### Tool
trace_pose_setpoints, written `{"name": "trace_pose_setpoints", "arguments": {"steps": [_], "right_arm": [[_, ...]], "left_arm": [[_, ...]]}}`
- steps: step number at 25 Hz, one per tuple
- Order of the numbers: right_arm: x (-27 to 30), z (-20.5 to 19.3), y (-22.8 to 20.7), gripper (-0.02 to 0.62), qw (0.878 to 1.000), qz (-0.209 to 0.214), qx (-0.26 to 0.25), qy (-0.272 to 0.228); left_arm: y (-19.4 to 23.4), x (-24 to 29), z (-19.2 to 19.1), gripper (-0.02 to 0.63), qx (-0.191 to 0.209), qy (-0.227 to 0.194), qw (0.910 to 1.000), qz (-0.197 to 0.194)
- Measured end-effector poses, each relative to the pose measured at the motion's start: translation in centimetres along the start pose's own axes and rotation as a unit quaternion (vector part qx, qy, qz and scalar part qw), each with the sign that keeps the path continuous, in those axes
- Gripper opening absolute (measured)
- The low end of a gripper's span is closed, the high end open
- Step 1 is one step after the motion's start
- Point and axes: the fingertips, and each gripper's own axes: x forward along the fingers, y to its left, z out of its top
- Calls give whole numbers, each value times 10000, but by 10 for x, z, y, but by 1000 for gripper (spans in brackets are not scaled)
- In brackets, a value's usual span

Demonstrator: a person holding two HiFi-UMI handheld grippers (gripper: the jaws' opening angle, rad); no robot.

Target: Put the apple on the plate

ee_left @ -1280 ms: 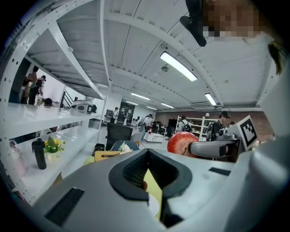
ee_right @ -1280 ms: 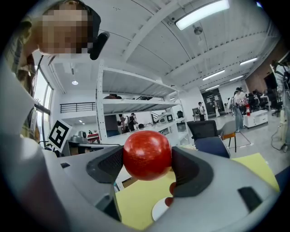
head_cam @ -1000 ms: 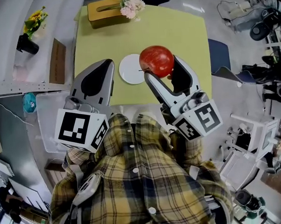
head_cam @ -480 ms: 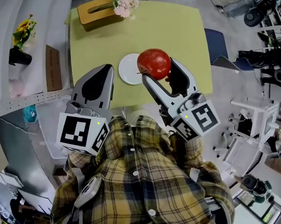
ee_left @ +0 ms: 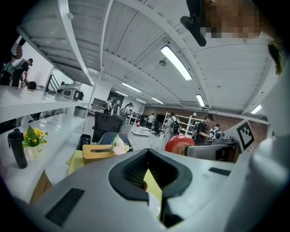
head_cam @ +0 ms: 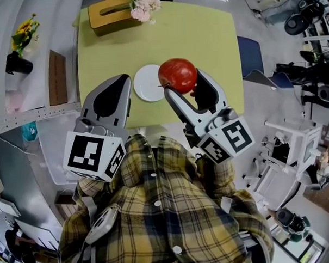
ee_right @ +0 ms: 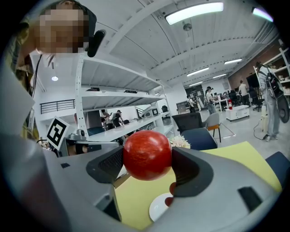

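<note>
From where I stand, the person in the plaid shirt (head_cam: 162, 210) has both tools held out over the yellow table (head_cam: 204, 39). The right gripper (head_cam: 182, 83) is clamped on the red apple (head_cam: 178, 75), one dark pad pressed against each side of the fruit, which its own camera shows plainly, with the apple (ee_right: 147, 155) filling the gap between the jaws of the right gripper (ee_right: 147, 158). The apple is up in the air, not resting on anything. The small white plate (head_cam: 146, 82) lies bare on the table, and from the head view the apple overlaps the plate's right edge. The right gripper view shows the plate (ee_right: 159, 207) lower down on the tabletop, beneath the fruit. The left gripper (head_cam: 123, 81) hangs just to the left of the plate with its jaws brought together at the tips and nothing between them. Its own view shows the left gripper (ee_left: 147, 152) the same way, with only a sliver of yellow table showing through the hollow behind the tips. At the far edge of the table sits a wooden tissue box (head_cam: 111, 13) with a pale bunch of flowers (head_cam: 143, 6) beside it. A blue chair (head_cam: 250, 56) stands off the table's right side.
</note>
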Motion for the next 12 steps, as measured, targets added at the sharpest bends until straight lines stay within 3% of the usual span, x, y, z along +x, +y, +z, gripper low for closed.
{"name": "trace_pose_setpoints", "arguments": {"steps": [12], "right_arm": [[23, -27, -17, 328, 9986, 280, 86, 445]], "left_arm": [[15, 19, -19, 6, -158, 167, 9994, 260]]}}
